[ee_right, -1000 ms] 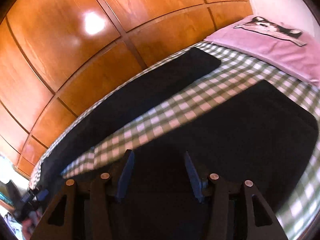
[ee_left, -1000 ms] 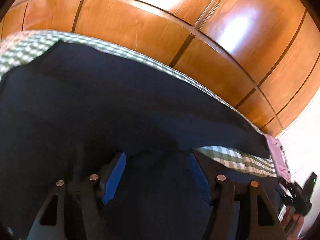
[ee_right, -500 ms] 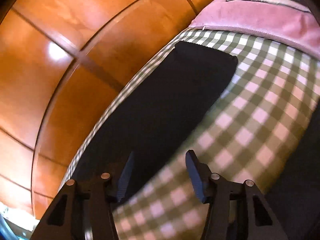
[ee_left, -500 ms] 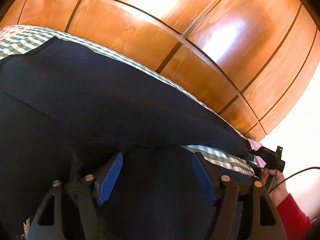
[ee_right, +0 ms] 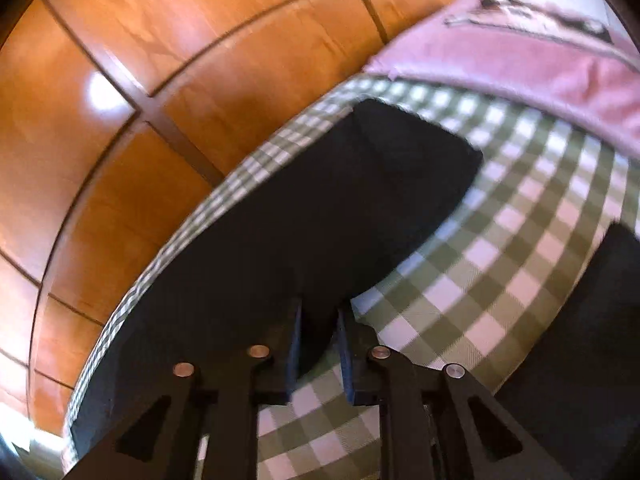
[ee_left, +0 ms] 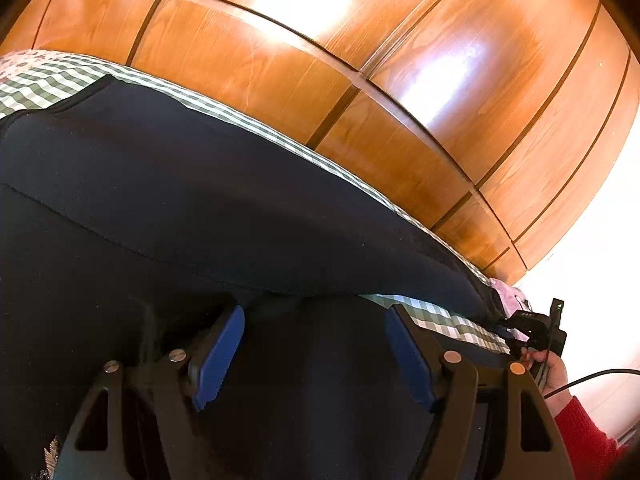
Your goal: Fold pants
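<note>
Dark navy pants (ee_left: 200,184) lie spread on a green checked bedsheet (ee_right: 500,260). My left gripper (ee_left: 314,344) stands wide open just above the fabric where the two legs part, with nothing pressed between its blue pads (ee_left: 218,356). My right gripper (ee_right: 318,344) points steeply down at the near edge of the far pant leg (ee_right: 320,208). Its jaws are closing, and the leg's dark edge sits in the narrow gap between them. The other leg (ee_right: 592,320) shows at the right edge. In the left wrist view a hand (ee_left: 554,368) with a red sleeve holds the right gripper far down the leg.
A pink pillow (ee_right: 540,60) with a dark print lies past the leg's hem. Glossy wooden wardrobe panels (ee_left: 360,120) run along the bed's far side, close to the sheet's edge. A cable (ee_left: 592,378) trails from the right hand.
The right gripper has swung from over the near leg across to the far leg and sunk onto its edge, its jaws narrowing. The left jaws have widened a little and tilted upward.
</note>
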A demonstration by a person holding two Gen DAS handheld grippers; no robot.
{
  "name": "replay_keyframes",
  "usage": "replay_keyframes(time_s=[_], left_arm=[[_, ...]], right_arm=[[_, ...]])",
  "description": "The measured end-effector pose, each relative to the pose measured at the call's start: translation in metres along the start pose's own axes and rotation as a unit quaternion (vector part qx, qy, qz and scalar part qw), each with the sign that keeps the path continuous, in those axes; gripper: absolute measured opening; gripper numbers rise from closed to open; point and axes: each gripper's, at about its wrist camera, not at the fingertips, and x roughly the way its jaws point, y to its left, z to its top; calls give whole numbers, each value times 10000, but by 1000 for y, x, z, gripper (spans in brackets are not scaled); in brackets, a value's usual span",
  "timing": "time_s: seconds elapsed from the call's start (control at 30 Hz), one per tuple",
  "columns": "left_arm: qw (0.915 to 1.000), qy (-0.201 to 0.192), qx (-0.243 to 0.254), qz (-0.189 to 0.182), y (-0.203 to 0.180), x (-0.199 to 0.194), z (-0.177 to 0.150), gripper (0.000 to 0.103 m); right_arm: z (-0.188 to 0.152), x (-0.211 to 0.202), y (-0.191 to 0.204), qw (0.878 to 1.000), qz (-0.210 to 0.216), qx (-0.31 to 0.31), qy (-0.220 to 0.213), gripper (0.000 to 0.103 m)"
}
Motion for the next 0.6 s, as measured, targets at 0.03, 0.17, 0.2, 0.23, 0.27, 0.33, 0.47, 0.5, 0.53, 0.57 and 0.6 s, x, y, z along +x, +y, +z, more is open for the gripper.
replay_keyframes(time_s=[0.03,0.17,0.2,0.23,0.27,0.33,0.47,0.5,0.53,0.57,0.6], left_arm=[[10000,-4,-3,-7,1,-1,-1,74],[10000,-10,-1,-27,2,-2,-2,75],[10000,-8,-2,-28,2,-2,-2,75],[10000,-3,-1,-25,2,-2,-1,75],[10000,-3,0,-19,2,-2,-2,75],[10000,15,5,-3,2,-2,-2,75],[10000,64,10,31,1,0,-1,75],[10000,82,11,50,1,0,0,75],[9999,108,12,76,0,1,0,75],[9998,146,14,113,-1,1,1,75],[9997,198,15,163,-2,2,2,75]], right_arm=[[-1,-6,3,9999,-78,-32,-87,28],[-17,-31,39,9960,-122,-732,-495,29],[-23,-33,53,9931,-42,-1048,-532,29],[-32,-32,73,9872,66,-1513,-507,29],[-41,-29,89,9811,193,-1875,-439,29],[-54,-21,112,9715,431,-2321,-234,29],[-81,5,148,9505,257,-3090,200,29],[-84,8,152,9466,131,-3215,213,29],[-87,11,155,9443,56,-3284,223,29],[-90,12,158,9420,-20,-3350,215,29],[-92,13,158,9410,-46,-3377,194,29]])
